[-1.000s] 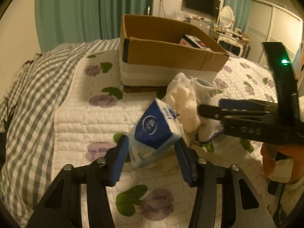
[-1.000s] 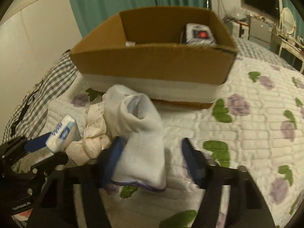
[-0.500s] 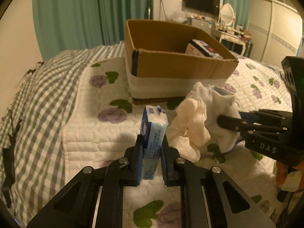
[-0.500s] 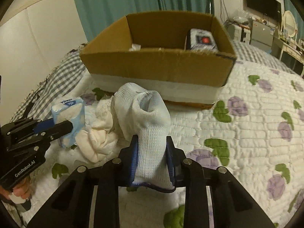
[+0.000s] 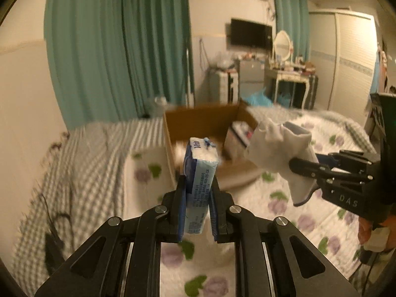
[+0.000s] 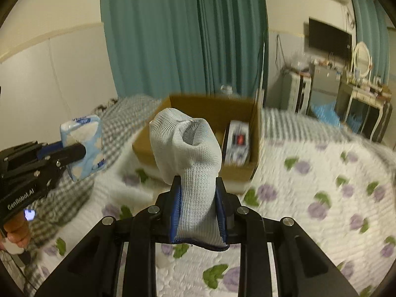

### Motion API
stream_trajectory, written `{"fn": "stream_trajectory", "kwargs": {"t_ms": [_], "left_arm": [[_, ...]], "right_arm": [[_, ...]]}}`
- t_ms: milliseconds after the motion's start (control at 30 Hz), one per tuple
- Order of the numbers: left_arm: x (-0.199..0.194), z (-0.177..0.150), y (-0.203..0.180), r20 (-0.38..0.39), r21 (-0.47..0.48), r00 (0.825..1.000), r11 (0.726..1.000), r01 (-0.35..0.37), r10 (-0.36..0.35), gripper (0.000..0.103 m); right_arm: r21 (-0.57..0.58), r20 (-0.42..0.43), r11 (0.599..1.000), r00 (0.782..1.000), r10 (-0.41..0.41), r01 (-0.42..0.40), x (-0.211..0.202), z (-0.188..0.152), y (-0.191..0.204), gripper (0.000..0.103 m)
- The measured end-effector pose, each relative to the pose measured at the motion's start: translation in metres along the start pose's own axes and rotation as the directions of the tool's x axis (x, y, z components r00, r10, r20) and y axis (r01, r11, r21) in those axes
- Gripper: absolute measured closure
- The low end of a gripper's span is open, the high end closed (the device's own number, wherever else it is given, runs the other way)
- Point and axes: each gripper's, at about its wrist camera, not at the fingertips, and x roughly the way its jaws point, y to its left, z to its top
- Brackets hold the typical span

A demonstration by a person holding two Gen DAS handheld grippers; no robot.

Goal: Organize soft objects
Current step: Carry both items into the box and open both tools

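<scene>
My left gripper [image 5: 197,206] is shut on a blue tissue pack [image 5: 200,173] and holds it upright above the bed; the pack also shows in the right wrist view [image 6: 83,147]. My right gripper [image 6: 198,209] is shut on a white sock [image 6: 191,158] and holds it raised; the sock also shows in the left wrist view [image 5: 281,148]. An open cardboard box [image 6: 198,106] sits on the quilt ahead of both grippers, with a small printed pack [image 6: 237,143] inside. The cream cloth is hidden.
The bed has a floral quilt [image 6: 321,185] and a grey checked blanket [image 5: 81,163] on its left. Teal curtains [image 6: 183,34] hang behind the box. A dressing table with mirror [image 5: 292,74] and a wall TV [image 5: 251,34] stand at the far right.
Both grippers closed on their objects and have lifted them off the quilt. The box now looks lower and farther; the cream cloth has dropped out of sight.
</scene>
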Motion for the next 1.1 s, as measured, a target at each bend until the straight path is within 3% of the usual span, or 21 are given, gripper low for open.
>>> {"fn": "stream_trajectory", "kwargs": {"t_ms": [200, 400, 533, 733, 967, 1000, 1033, 1067, 1100], "left_arm": [[-0.009, 0.054, -0.005, 0.088, 0.005, 0.996, 1.000, -0.008, 0.007, 0.088], [0.035, 0.087, 0.003, 0.082, -0.001, 0.996, 1.000, -0.019, 0.019, 0.088], [0.077, 0.091, 0.011, 0.038, -0.009, 0.999, 1.000, -0.025, 0.026, 0.088], [0.145, 0.078, 0.017, -0.063, 0.012, 0.998, 0.999, -0.031, 0.031, 0.088], [0.188, 0.066, 0.017, -0.107, 0.028, 0.994, 0.999, -0.021, 0.024, 0.084], [0.191, 0.065, 0.017, -0.111, 0.020, 0.994, 1.000, -0.020, 0.022, 0.083], [0.193, 0.064, 0.016, -0.117, 0.010, 0.993, 1.000, -0.017, 0.018, 0.082], [0.196, 0.063, 0.018, -0.124, -0.004, 0.992, 1.000, -0.007, 0.007, 0.074], [0.197, 0.063, 0.018, -0.133, -0.014, 0.991, 1.000, 0.000, -0.002, 0.060]], "right_arm": [[-0.028, 0.075, 0.998, 0.996, -0.046, 0.048, -0.015, 0.052, -0.006, 0.078], [-0.010, 0.092, 0.999, 0.995, -0.041, 0.042, 0.020, 0.097, -0.015, 0.078], [0.025, 0.037, 1.000, 0.999, -0.020, 0.019, 0.074, 0.110, -0.022, 0.078], [0.070, -0.060, 0.998, 0.998, 0.007, -0.003, 0.152, 0.104, -0.033, 0.078], [0.073, -0.047, 0.997, 0.999, 0.020, -0.017, 0.190, 0.099, -0.040, 0.076], [0.083, -0.040, 0.996, 0.999, 0.024, -0.020, 0.192, 0.099, -0.042, 0.071], [0.091, -0.028, 0.995, 0.999, 0.028, -0.025, 0.193, 0.098, -0.044, 0.059], [0.095, -0.018, 0.995, 0.999, 0.026, -0.024, 0.191, 0.098, -0.046, 0.049], [0.102, 0.005, 0.995, 1.000, 0.014, -0.014, 0.187, 0.097, -0.049, 0.031]]}}
